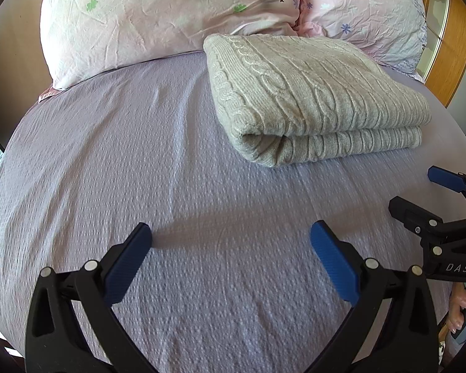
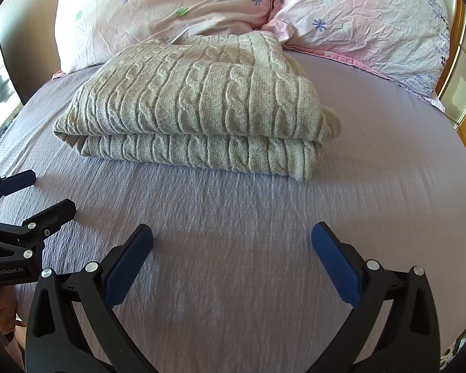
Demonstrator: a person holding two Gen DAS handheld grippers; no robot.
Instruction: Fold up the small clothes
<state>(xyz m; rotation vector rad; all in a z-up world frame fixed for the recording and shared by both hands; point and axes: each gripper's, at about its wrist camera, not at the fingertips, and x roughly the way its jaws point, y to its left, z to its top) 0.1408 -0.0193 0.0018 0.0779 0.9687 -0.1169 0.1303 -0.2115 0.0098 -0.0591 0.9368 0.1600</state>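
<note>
Nearest to me: left tongs (image 1: 231, 234) spread wide w/ nothing between the pads, hanging over bare lilac bedsheet (image 1: 115, 161) on the near side of the cable-knit sweater (image 1: 313, 93). Right tongs (image 2: 232, 235) same story, wide open, empty, also short of the sweater's near edge. The two sit side by side; each shows at the edge of the other's cam.

The sweater lies mid-bed, already doubled into a neat rectangular stack, rolled fold toward me, far edge touching the two pink floral pillows (image 2: 177, 6) behind it.

My read: the fold looks done or nearly so; what's left is a tidy-up or a last halving, if any. To do it well I'd come in low and level, both tongs at matching points on the near edge, pinch all layers together, not just the top one, and lift evenly so the stack doesn't skew. The knit looks thick and stretchy, so I'd bite deep and go slow. Avoid catching the sheet underneath.
</note>
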